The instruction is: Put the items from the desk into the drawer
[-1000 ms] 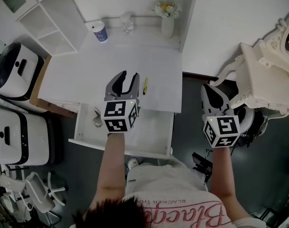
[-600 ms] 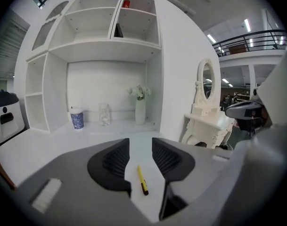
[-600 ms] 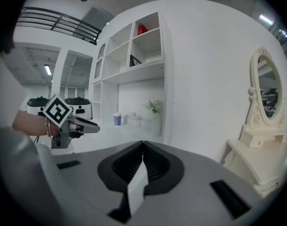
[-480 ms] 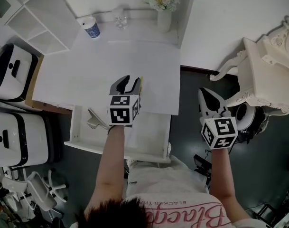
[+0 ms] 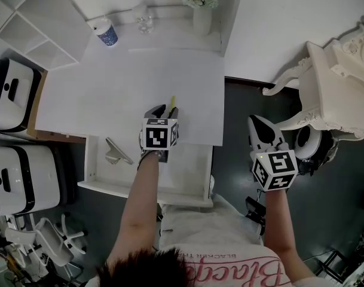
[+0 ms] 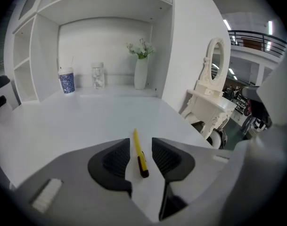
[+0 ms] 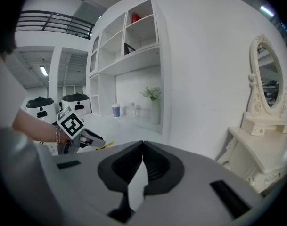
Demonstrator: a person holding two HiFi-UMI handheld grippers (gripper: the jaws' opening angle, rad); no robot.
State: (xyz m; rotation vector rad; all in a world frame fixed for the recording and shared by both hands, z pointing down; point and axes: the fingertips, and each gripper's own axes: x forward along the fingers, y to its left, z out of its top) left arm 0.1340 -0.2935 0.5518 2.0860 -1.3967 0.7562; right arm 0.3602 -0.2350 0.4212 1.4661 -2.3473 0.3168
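Straddling the slim yellow pen with a black end [image 6: 138, 150], the left tongs [image 5: 163, 110] hang low over the white tabletop [image 5: 110, 88] with their jaws partly apart. They have just been opening, and a sliver of bare surface shows on each side of the pen, so the ribbed pads are not pressing on it. It is bracketed but not held.

The pen lies flat near the front edge of the tabletop. Its long axis runs almost straight away from the tongs, in line with the way they point and tilted only slightly off. The black end sits deepest between the jaws and the yellow shaft reaches out past the tips, so closing would pinch the pen across its width, near the black end.

The left hand is plainly the nearer. The right tongs [image 5: 258, 126] are pressed together on nothing, off beyond the right edge of the tabletop, over the dark floor and well apart from the pen.

The open white drawer [image 5: 187, 167] juts out just below the front edge, directly under the left wrist. A pale grey object [image 5: 117, 152] already lies toward its left end. The likely carry is short: grip, lift, then draw back and down.
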